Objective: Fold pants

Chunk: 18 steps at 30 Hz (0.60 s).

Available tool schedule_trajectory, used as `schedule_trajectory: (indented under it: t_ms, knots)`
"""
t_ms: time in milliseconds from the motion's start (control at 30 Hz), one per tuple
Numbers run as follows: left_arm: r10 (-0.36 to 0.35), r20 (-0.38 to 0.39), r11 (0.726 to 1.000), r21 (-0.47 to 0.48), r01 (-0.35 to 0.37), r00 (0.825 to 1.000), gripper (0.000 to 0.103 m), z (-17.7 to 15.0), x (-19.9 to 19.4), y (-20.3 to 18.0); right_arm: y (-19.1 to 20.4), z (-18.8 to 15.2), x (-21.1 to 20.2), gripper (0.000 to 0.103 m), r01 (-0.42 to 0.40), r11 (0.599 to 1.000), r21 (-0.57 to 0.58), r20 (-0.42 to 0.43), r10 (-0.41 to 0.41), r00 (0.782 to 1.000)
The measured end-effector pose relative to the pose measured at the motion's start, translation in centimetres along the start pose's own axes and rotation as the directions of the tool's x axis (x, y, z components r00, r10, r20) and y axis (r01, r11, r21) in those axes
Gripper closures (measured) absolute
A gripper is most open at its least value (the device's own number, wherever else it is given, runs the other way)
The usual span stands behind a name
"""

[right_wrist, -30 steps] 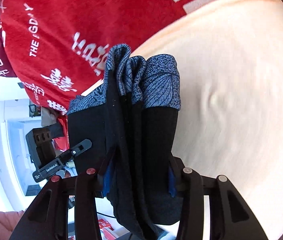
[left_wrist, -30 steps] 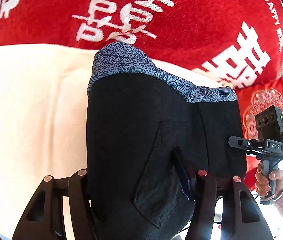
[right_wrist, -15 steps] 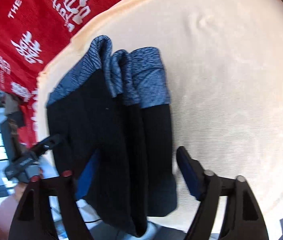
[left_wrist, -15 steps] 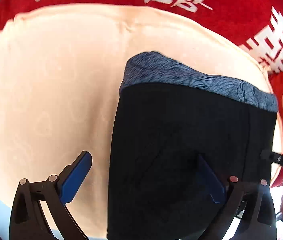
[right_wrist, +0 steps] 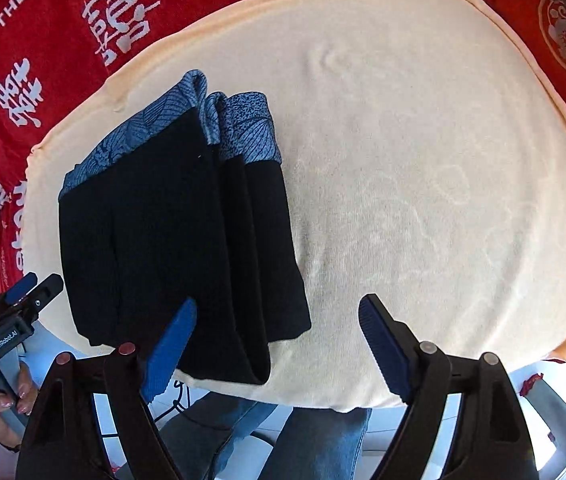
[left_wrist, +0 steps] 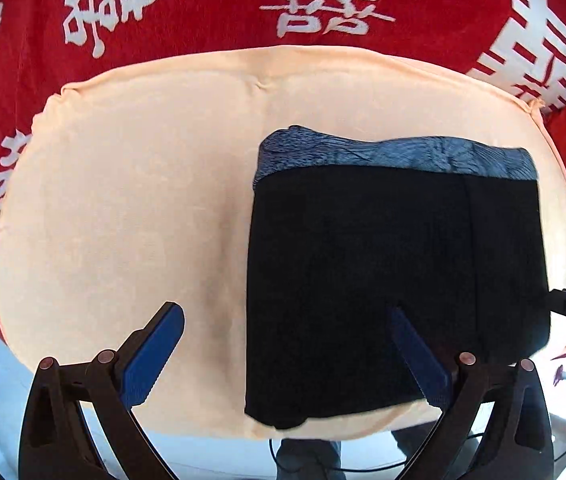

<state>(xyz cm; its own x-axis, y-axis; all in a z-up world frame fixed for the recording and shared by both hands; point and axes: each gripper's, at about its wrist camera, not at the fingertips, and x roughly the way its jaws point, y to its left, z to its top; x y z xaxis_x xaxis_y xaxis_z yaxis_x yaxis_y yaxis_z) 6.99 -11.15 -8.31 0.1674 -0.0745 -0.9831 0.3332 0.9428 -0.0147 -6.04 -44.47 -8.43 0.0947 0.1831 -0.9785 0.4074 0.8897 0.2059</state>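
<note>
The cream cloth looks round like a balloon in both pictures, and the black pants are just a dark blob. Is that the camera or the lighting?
Left wrist view: fisheye bending rounds the cream-coloured cloth; the folded black pants with blue patterned waistband go near featureless, underexposed against bright fabric. Right wrist view: same bowing; daylight washes the cloth pale, yet the pants' stacked folds show.

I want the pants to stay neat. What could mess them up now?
The folded pants lie at the near edge of the cream cloth, so they might slip off. The open right tool has one finger over them and could snag a layer. The stacked layers could flop open.
</note>
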Motion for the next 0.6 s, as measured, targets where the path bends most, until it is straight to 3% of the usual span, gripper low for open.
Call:
schedule_trajectory:
  t_ms: [100, 167, 267, 500, 600]
  knots:
    - [0.014, -0.008, 0.999, 0.035, -0.013, 1.0, 0.0, -0.5, -1.4, -1.6, 0.5, -1.3, -1.4, 0.014, 0.014, 1.0, 0.014, 0.011, -0.014, 1.0]
    - [0.013, -0.015, 0.998, 0.057, -0.013, 1.0, 0.0, -1.0, -2.5, -2.4, 1.1, -1.9, -2.3, 0.0, 0.022, 1.0, 0.008, 0.027, -0.022, 0.999]
    - [0.011, -0.022, 0.997, 0.077, -0.01, 1.0, 0.0, -1.6, -3.9, -3.2, 2.7, -3.1, -4.0, 0.0, 0.045, 0.999, -0.023, 0.062, -0.044, 0.997]
    - [0.079, -0.019, 0.993, 0.089, -0.077, 0.997, 0.0, -2.0, -6.7, -4.5, 5.9, -4.7, -6.1, 0.0, 0.103, 0.994, -0.025, 0.042, -0.102, 0.994]
    - [0.096, -0.015, 0.992, 0.084, -0.094, 0.995, 0.0, -2.3, -8.0, -4.2, 6.5, -5.5, -7.9, 0.0, 0.177, 0.984, -0.016, 0.073, -0.175, 0.982]
